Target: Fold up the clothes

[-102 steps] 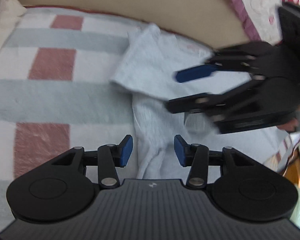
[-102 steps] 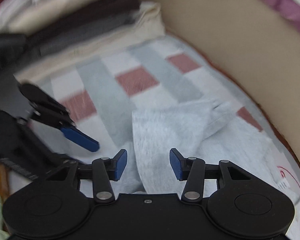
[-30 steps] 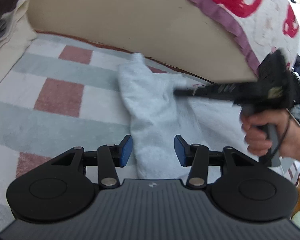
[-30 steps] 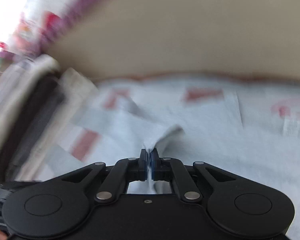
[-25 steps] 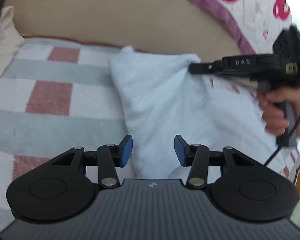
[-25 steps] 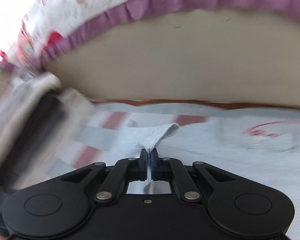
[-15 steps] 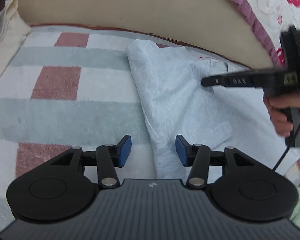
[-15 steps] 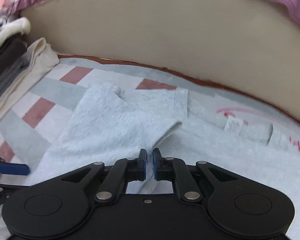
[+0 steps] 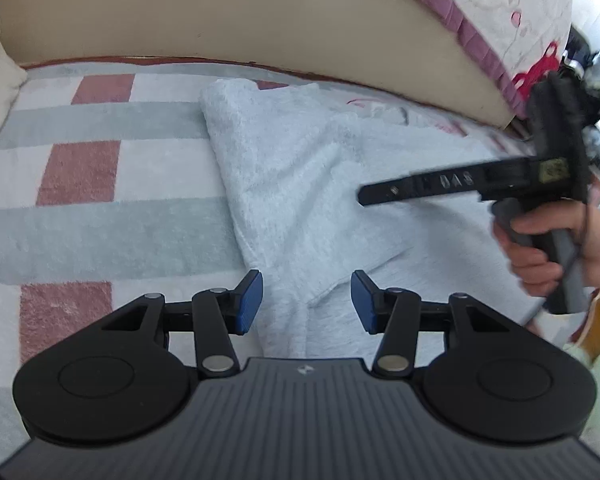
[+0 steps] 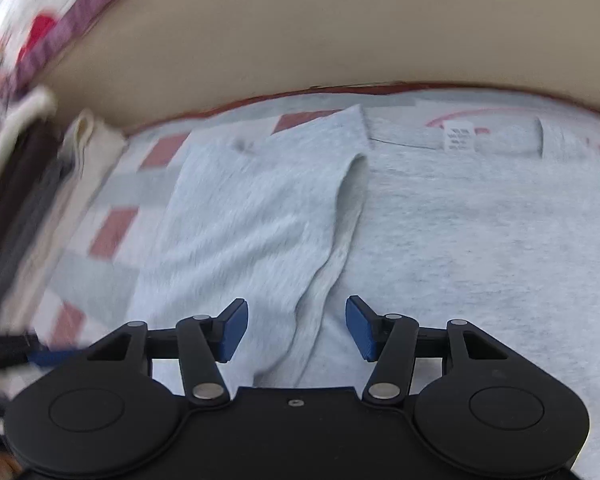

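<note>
Checked pink-and-grey bedding (image 9: 100,216) is spread beneath a pale blue garment (image 10: 460,240), its sleeve (image 10: 252,208) laid inward for a narrower fold. Right gripper (image 10: 296,330) is opening, nothing pinched; left gripper (image 9: 306,300) is held half-open, empty, near the hem.

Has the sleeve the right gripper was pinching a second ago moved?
Yes. The sleeve now lies folded flat across the shirt's body, toward the neck label; the right gripper is opening, clear of it.

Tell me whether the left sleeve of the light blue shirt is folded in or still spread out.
Folded in. The sleeve lies flat across the light blue shirt, its cuff edge resting on the body, released as the right gripper opens.
</note>
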Demonstrator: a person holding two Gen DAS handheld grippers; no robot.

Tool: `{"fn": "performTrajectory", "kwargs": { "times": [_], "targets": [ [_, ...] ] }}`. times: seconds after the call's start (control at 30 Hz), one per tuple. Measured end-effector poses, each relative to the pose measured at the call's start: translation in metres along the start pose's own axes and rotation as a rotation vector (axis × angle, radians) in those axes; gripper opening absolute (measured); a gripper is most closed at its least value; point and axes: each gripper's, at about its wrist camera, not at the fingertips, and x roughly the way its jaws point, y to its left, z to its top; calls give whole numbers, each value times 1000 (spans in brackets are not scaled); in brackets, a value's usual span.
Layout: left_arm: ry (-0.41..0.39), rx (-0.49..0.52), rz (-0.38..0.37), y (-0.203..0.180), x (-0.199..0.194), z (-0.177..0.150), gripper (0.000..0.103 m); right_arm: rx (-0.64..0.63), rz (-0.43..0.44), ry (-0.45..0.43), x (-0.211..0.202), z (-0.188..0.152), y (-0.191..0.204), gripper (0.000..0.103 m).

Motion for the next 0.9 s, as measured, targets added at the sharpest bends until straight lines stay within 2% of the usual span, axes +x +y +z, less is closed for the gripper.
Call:
{"fn": "performTrajectory", "kwargs": {
  "times": [0.1, 0.17, 0.3, 0.33, 0.4, 0.5, 0.57, 0.63, 0.7, 0.8, 0.83, 0.9],
  "targets": [
    [35, 24, 49, -1, 7, -3, 48, -219, -116, 29, -3, -15, 30, 60],
    [26, 23, 79, 0, 5, -3, 48, -256, -153, 30, -12, -26, 37, 60],
    [-134, 35, 128, -7, -19, 3, 48, -295, -196, 73, -34, -43, 33, 60],
    [-155, 52, 128, -13, -23, 4, 48, -340, -210, 112, -38, -49, 30, 60],
    [-160, 77, 111, -27, -26, 6, 48, -362, -217, 110, -58, -60, 17, 60],
    [-114, 88, 53, -56, -15, 7, 48, -197, -165, 32, -107, -70, -29, 62],
    [-88, 94, 9, -80, -7, 10, 48, -22, -135, -30, -135, -79, -74, 62],
    [-78, 125, -47, -111, 3, 17, 44, 174, -125, -88, -162, -90, -124, 62],
    [-48, 168, -79, -145, 18, 24, 29, 378, -142, -153, -182, -107, -175, 62],
    [14, 238, -96, -200, 50, 34, 29, 611, -90, -243, -204, -136, -242, 65],
    [29, 260, -94, -219, 63, 38, 29, 647, -82, -253, -206, -142, -258, 67],
    [65, 261, -121, -248, 91, 41, 29, 704, -145, -272, -205, -151, -281, 67]
  ]
}}
